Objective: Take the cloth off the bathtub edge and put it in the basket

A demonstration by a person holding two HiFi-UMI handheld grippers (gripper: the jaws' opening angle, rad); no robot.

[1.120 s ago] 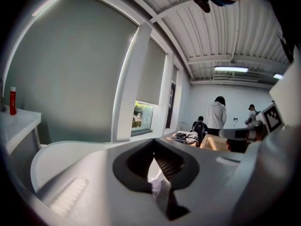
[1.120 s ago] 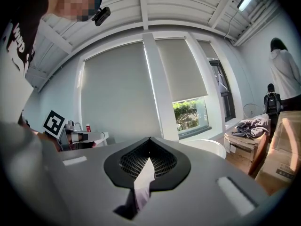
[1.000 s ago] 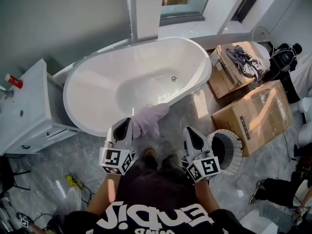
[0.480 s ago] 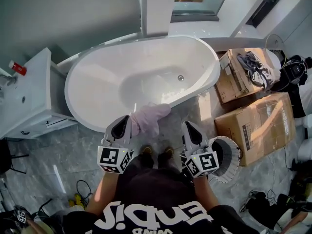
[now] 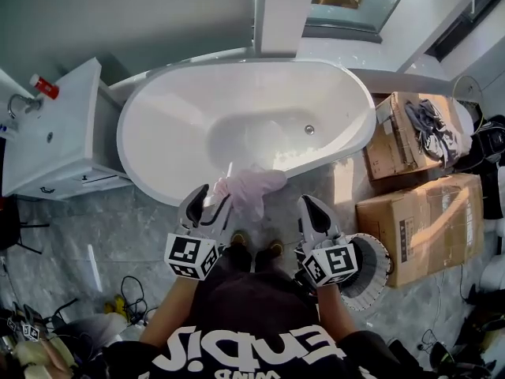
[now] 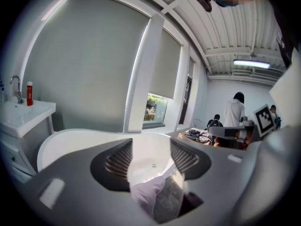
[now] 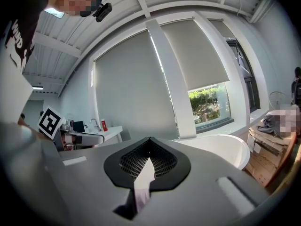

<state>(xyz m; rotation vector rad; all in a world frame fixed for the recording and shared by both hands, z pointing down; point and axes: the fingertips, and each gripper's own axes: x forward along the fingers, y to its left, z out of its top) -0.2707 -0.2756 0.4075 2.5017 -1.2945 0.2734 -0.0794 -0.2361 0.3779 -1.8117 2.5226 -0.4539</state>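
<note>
Left gripper view shows the left gripper [image 6: 150,149] with its jaws apart and opening. The pale lilac cloth [image 6: 149,197] shows low in the gap between them, and the ribbed pads [image 6: 117,160] stand clear of it. In the head view the cloth [image 5: 252,189] hangs over the near rim of the white oval bathtub [image 5: 162,117], and its left end is right at the left gripper's [image 5: 210,202] tips. The right gripper [image 5: 314,213] hangs to the right of the cloth, apart from it. In the right gripper view this gripper's [image 7: 149,147] jaws are clenched, tips meeting, with nothing clamped.

The round white ribbed basket [image 5: 377,279] stands on the floor just beside the right gripper, which hides most of its dark inside. The tub's basin shows a metal drain [image 5: 309,129]. Grey clothes [image 5: 435,126] lie on top of the farther brown cardboard box [image 5: 394,144].
</note>
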